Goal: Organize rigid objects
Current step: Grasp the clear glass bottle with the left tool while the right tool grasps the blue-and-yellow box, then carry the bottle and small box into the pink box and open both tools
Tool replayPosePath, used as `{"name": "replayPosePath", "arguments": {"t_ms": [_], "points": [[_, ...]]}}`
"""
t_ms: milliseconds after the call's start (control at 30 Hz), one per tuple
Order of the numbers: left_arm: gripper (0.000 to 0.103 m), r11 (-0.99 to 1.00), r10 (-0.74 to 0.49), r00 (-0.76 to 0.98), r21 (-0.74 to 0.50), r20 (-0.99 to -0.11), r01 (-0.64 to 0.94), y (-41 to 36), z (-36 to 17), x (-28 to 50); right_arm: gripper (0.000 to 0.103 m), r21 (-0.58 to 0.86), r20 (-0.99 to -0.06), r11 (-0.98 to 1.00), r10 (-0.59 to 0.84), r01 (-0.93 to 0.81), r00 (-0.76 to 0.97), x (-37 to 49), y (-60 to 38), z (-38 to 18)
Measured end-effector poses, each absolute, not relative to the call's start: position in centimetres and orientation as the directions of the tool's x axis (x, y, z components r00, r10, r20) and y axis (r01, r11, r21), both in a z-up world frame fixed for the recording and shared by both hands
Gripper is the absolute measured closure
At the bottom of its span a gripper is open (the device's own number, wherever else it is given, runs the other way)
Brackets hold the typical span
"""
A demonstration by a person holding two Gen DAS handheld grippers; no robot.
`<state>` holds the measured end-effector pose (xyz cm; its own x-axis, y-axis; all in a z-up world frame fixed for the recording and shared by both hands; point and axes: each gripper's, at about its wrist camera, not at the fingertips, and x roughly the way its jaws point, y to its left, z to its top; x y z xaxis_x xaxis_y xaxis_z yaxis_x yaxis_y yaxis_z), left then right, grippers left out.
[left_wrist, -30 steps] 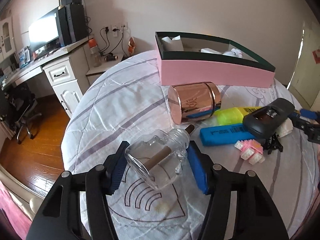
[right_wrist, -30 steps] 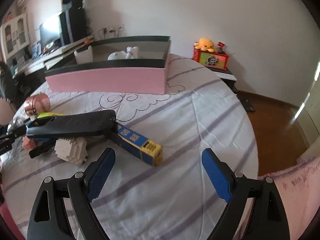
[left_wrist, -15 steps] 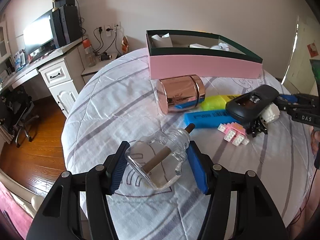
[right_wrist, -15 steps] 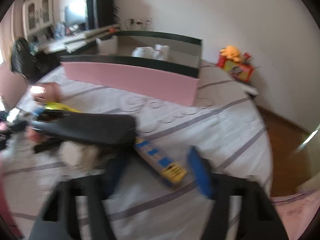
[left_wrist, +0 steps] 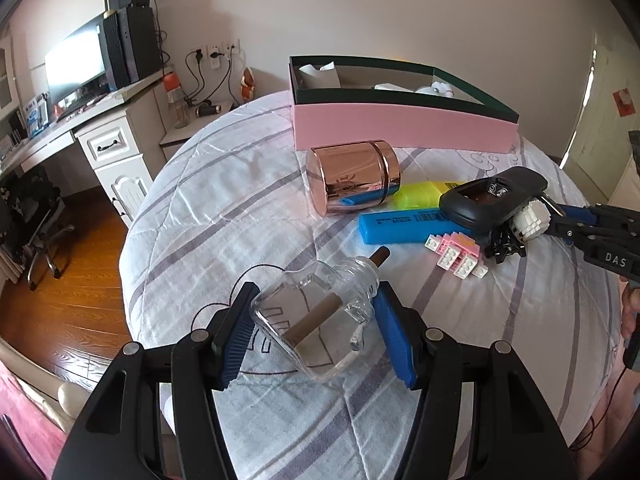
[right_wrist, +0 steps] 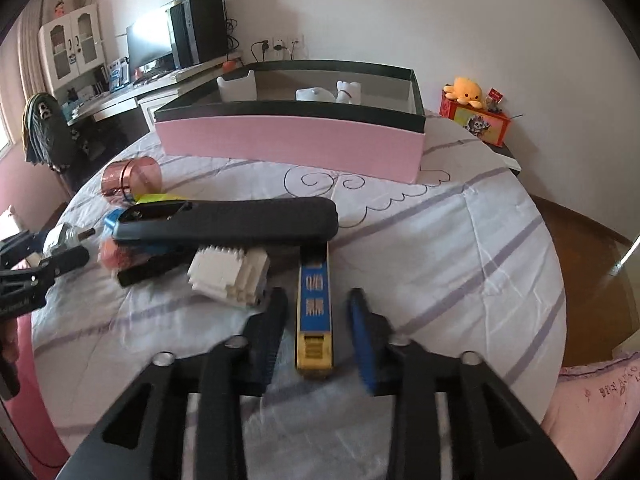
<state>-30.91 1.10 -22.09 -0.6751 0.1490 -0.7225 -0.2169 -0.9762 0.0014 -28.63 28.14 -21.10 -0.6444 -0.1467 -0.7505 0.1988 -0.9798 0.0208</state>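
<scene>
Your left gripper (left_wrist: 314, 334) is clamping the glass bottle (left_wrist: 320, 320); your right gripper (right_wrist: 316, 332), part-open and holding nothing, is straddling the blue-and-yellow box (right_wrist: 314, 304).

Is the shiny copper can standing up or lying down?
Lying down. The copper can rests on its curved side on the bedspread, flat round end facing sideways.

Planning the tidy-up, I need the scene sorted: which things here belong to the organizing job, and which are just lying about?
Job: glass bottle in left gripper; blue-yellow box between right gripper fingers; pink box; copper tin; black case; white bricks.

Lying about: monitor, plush toy, desk chair.
</scene>
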Motion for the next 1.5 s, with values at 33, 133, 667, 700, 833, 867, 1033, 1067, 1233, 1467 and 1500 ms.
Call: {"name": "replayPosePath", "arguments": {"t_ms": [33, 133, 667, 700, 833, 867, 1033, 1067, 1233, 1467, 1500], "points": [[0.043, -0.976, 0.149, -0.676, 0.001, -0.722, -0.216, 1.1, -22.1, -31.0, 0.068, 0.012, -0.748, -0.98, -0.141, 0.199, -0.648, -28.8, 28.1, -21.1], [0.043, -0.977, 0.143, -0.681, 0.008, -0.718, -0.214, 1.3, -22.1, -30.9, 0.087, 0.031, -0.747, -0.98, -0.153, 0.195, -0.647, -28.8, 28.3, -21.2], [0.045, -0.967, 0.179, -0.729, 0.017, -0.661, -0.252, 2.5, -18.7, -29.5, 0.088, 0.135, -0.673, -0.979, -0.201, 0.149, -0.712, -25.5, 31.4, -17.0], [0.045, -0.966, 0.185, -0.728, 0.014, -0.66, -0.259, 2.6, -18.5, -29.5, 0.088, 0.136, -0.666, -0.979, -0.204, 0.152, -0.718, -25.5, 31.4, -16.7], [0.045, -0.963, 0.194, -0.736, 0.018, -0.648, -0.27, 3.2, -17.5, -29.5, 0.088, 0.147, -0.641, -0.974, -0.224, 0.169, -0.734, -25.5, 31.3, -15.6], [0.045, -0.962, 0.198, -0.742, 0.017, -0.641, -0.271, 3.3, -17.1, -29.6, 0.088, 0.144, -0.641, -0.974, -0.228, 0.178, -0.733, -25.8, 31.2, -15.3], [0.045, -0.959, 0.205, -0.775, 0.037, -0.597, -0.283, 4.2, -14.4, -30.6, 0.088, 0.145, -0.613, -0.969, -0.245, 0.199, -0.751, -26.4, 30.8, -13.8], [0.045, -0.957, 0.21, -0.78, 0.041, -0.589, -0.288, 4.5, -13.9, -30.9, 0.088, 0.143, -0.61, -0.969, -0.248, 0.203, -0.753, -26.7, 30.7, -13.5], [0.045, -0.943, 0.237, -0.791, 0.061, -0.564, -0.326, 6.0, -11.4, -33.6, 0.088, 0.134, -0.596, -0.964, -0.265, 0.231, -0.758, -28.7, 30.4, -12.1], [0.045, -0.905, 0.325, -0.737, 0.031, -0.592, -0.424, 8.8, -9.6, -40.3, 0.088, 0.101, -0.599, -0.962, -0.263, 0.255, -0.756, -33.4, 30.2, -10.6], [0.045, -0.9, 0.328, -0.727, 0.034, -0.603, -0.434, 9.4, -9.4, -41.6, 0.088, 0.099, -0.601, -0.961, -0.264, 0.258, -0.754, -34.1, 30.2, -10.4]]}}
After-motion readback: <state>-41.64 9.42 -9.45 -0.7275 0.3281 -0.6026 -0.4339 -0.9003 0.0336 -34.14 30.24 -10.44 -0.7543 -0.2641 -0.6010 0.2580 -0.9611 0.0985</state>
